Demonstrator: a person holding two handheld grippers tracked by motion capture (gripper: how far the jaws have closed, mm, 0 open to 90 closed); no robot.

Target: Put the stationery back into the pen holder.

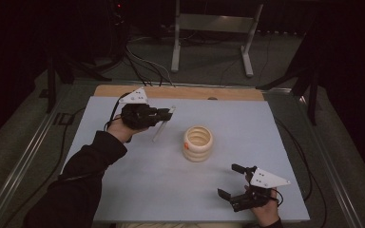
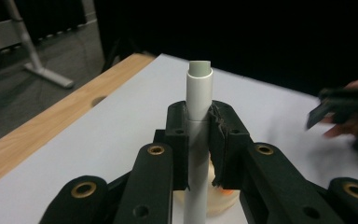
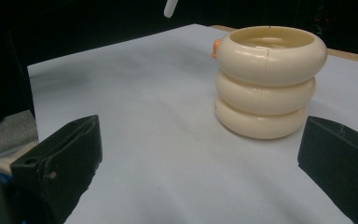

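Observation:
A cream holder made of three stacked rings [image 1: 197,143] stands near the middle of the pale blue table top [image 1: 247,118], with a small orange spot on its left side. My left gripper [image 1: 166,113] hovers to the left of it, shut on a thin white tube [image 1: 163,124] that slants down toward the table. In the left gripper view the tube [image 2: 198,121] runs up between the two pads [image 2: 177,135], its greenish tip above them. My right gripper [image 1: 232,180] rests at the front right with its jaws wide apart and nothing between them; the ringed holder [image 3: 266,79] stands ahead of it.
A bare wooden strip [image 1: 180,91] runs along the table's far edge. Behind it a metal stand [image 1: 212,35] and cables lie on the dark floor. A person's dark sleeve [image 1: 83,175] reaches in from the bottom left.

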